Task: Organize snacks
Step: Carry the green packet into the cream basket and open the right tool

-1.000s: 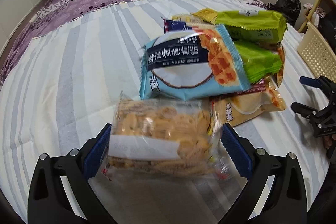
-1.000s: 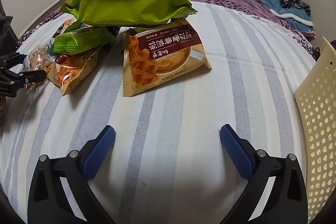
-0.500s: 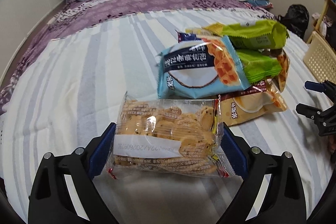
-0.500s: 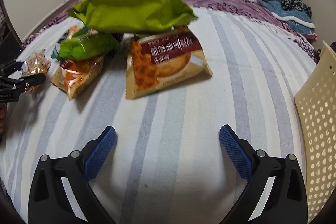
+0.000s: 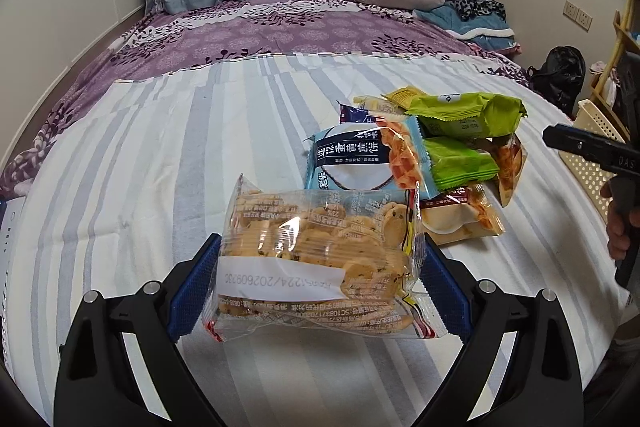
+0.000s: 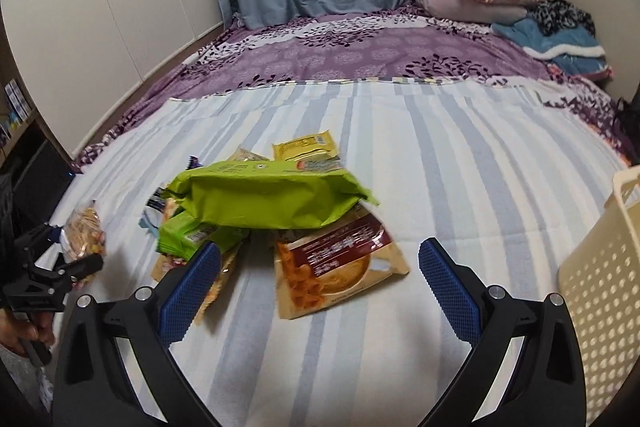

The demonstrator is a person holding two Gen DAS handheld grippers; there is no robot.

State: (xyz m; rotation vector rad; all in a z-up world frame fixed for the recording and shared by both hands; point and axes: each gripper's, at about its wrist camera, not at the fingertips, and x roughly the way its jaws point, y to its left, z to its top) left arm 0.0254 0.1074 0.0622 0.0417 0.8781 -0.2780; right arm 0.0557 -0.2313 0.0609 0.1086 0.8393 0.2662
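While the left gripper (image 5: 318, 281) clamps the clear cookie packet (image 5: 316, 259), carry it level to the cream basket (image 6: 600, 291); right gripper (image 6: 316, 281) gapes empty.

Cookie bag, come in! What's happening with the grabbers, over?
Left gripper shut on cookie bag, lifted. Right gripper open, empty, facing snack pile. Basket at right, nothing blocking.

Grey-striped white sheet (image 5: 160, 155), purple floral bedspread (image 5: 280, 31), lime-green snack packet (image 6: 264, 199), cream perforated basket (image 6: 600, 287)

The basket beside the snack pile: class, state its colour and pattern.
The basket is cream, with rows of small round holes; clearest in the right wrist view.
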